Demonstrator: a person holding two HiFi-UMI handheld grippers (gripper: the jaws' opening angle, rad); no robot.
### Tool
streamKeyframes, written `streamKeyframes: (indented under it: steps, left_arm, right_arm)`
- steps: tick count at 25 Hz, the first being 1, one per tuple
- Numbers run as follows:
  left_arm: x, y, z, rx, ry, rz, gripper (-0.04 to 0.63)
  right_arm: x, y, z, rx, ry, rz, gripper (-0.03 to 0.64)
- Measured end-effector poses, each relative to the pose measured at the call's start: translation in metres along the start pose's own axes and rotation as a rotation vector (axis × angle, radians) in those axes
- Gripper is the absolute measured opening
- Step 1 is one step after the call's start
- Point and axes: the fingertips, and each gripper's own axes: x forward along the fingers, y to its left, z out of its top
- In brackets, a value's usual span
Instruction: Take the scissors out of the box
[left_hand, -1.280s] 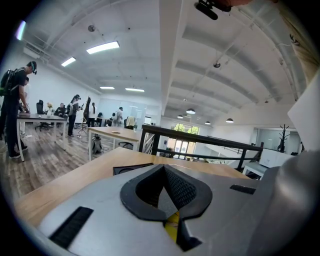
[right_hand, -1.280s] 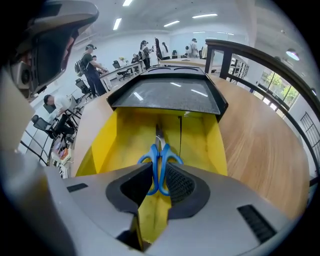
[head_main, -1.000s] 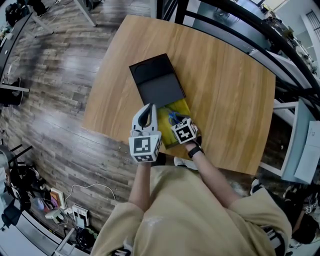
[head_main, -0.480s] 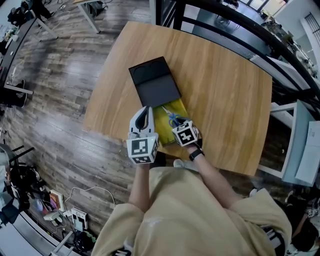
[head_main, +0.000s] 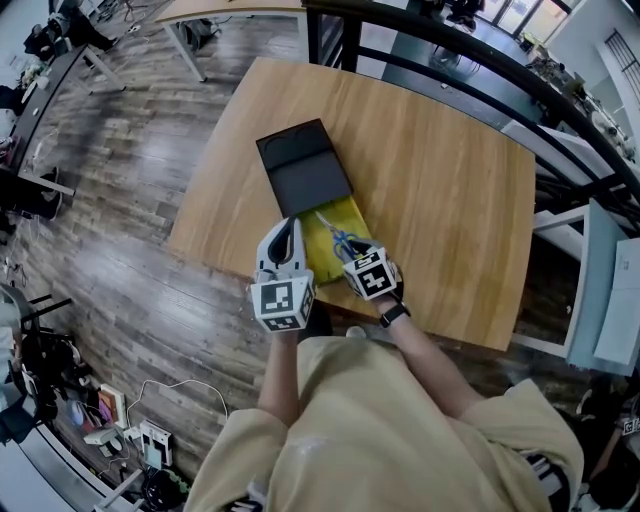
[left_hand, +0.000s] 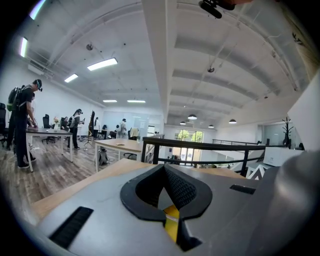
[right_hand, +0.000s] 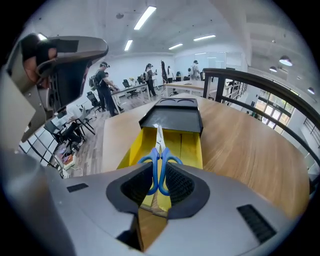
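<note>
Right gripper (right_hand: 159, 171): clamped on blue-handled steel scissors (right_hand: 159, 149) (by the handles), over open yellow cardboard box (right_hand: 192, 145).
Left gripper (left_hand: 163, 167): jaws together, beside the box.

Right gripper (right_hand: 161, 182) clamps the blue handles of the scissors (right_hand: 160, 150). Blades point away, toward the black lid (right_hand: 172, 117). Yellow box (right_hand: 190, 147) lies open beneath, on the wooden table (right_hand: 250, 155).

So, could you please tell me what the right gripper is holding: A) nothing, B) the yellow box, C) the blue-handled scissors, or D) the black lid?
C: the right gripper is shut on the blue handles of the scissors, over the yellow box.
</note>
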Motion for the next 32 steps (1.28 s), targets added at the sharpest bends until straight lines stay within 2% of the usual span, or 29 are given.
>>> streamKeyframes:
  steps: [9, 15, 21, 32]
  left_arm:
    - [-0.029, -0.01, 0.017, 0.035, -0.036, 0.03, 0.003]
    - [-0.049, -0.023, 0.031, 0.055, -0.068, 0.034, 0.003]
    - [-0.066, -0.035, 0.037, 0.091, -0.092, 0.039, 0.003]
    - [-0.089, -0.056, 0.056, 0.113, -0.132, 0.043, 0.003]
  right_arm:
    - [-0.05, 0.001, 0.044, -0.035, -0.208, -0.031, 0.08]
    - [-0.088, 0.003, 0.061, -0.057, -0.31, -0.05, 0.08]
    - [-0.125, 0.006, 0.072, -0.034, -0.399, -0.05, 0.08]
    - [-0.191, 0.011, 0.103, -0.036, -0.577, -0.065, 0.08]
